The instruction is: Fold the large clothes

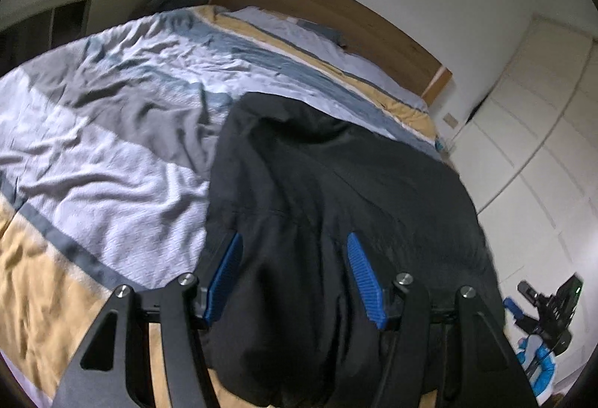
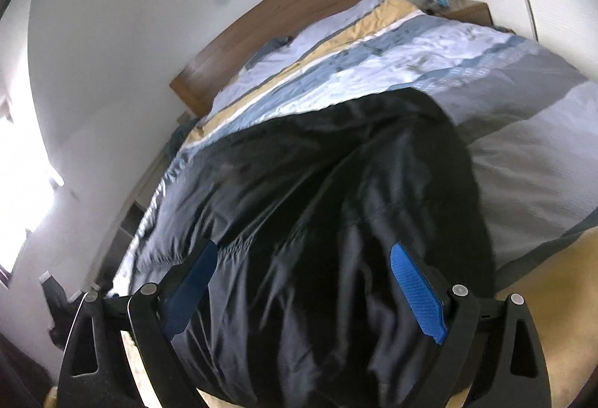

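Bed (image 1: 112,131) with striped duvet, wooden headboard (image 1: 336,19) at far end. Black garment (image 1: 336,191) on duvet: dark, smooth, faintly shiny, creased, near part bunched between grippers; long axis runs from near edge toward headboard, far end rounded. Left gripper (image 1: 295,277): blue pads apart, cloth between, contact not discernible, grip uncertain. Right gripper (image 2: 302,288): likewise spread around cloth, grip uncertain.

garment (image 1: 336,191) on bed (image 1: 112,146) | headboard (image 1: 317,4) behind | wardrobe (image 1: 530,131) right of bed
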Action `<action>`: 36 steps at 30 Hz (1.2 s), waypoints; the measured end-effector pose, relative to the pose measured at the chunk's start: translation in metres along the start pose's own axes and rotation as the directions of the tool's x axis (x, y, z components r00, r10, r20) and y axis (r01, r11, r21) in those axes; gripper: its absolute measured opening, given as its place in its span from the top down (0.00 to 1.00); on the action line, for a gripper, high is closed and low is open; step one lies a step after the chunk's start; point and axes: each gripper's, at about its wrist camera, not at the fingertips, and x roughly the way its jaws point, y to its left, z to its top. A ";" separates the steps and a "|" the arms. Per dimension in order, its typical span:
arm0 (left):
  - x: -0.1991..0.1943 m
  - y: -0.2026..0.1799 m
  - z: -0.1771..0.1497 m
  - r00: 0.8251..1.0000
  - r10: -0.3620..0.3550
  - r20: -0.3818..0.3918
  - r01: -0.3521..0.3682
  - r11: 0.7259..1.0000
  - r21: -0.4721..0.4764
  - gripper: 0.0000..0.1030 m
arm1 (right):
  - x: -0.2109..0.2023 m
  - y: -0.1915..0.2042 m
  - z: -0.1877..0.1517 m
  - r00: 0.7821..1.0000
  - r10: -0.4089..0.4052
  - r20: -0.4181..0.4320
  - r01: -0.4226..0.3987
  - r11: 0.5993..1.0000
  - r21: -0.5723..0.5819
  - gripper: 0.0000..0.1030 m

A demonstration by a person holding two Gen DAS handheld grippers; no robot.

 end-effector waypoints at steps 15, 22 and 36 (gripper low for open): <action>0.055 0.012 -0.018 0.986 0.165 -0.034 -0.162 0.985 0.063 0.45 | 0.033 -0.027 -0.029 0.959 -0.268 0.089 0.278 0.949 -0.146 0.08; 0.002 0.007 -0.031 0.987 0.157 -0.039 -0.156 0.988 0.014 0.45 | -0.022 -0.045 -0.031 0.930 -0.360 0.071 0.363 0.930 -0.050 0.08; -0.102 -0.040 -0.114 0.991 0.107 -0.083 -0.100 0.991 0.084 0.45 | -0.121 0.024 -0.107 0.958 -0.282 0.046 0.285 0.951 -0.116 0.08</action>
